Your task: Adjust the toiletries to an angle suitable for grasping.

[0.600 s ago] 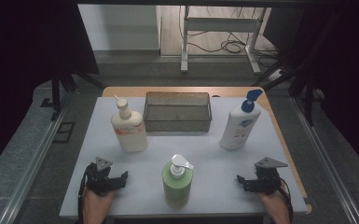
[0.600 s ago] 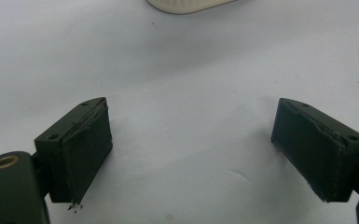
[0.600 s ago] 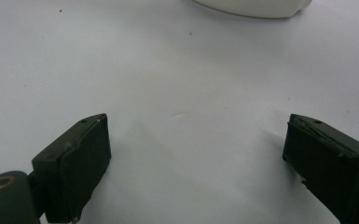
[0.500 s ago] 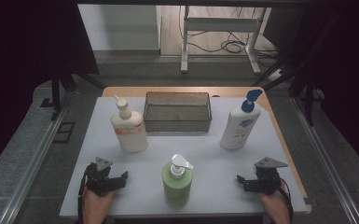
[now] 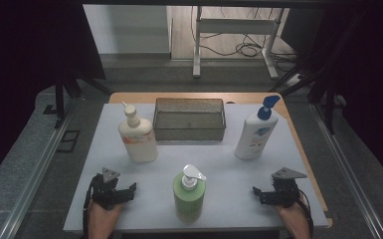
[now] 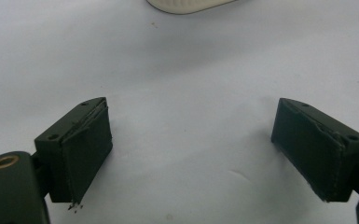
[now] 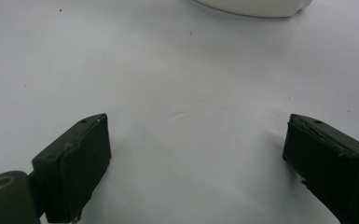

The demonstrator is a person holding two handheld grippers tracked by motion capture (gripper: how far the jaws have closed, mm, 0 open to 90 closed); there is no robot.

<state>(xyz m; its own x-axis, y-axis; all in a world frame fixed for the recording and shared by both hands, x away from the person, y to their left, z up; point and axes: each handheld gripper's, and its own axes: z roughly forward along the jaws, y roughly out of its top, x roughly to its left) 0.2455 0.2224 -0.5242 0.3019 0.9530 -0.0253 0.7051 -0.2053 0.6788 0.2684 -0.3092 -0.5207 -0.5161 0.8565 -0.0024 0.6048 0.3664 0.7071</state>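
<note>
While both sets of tongs rest low on the white worktop [image 5: 214, 149], nothing has yet been gripped, so the work is judged to be at its very start. The left tongs [image 5: 129, 188] are seen at the lower left of the high view, spread wide with bare worktop between the jaws; the right tongs [image 5: 256, 193], at the lower right, are likewise spread and empty.

Three pump bottles can be counted: a green bottle [image 5: 189, 199] at the lower centre, between the two tongs and nearest to them; a cream bottle [image 5: 138, 142] at the centre left; and a white bottle with a blue pump [image 5: 254, 134] at the centre right. One mesh basket [image 5: 189, 119] is placed at the upper centre, between the two farther bottles, and it appears empty.

A reach toward one bottle is probably called for next, with the jaws kept spread until its body stands between them, since tall bottles may be tipped easily.
</note>
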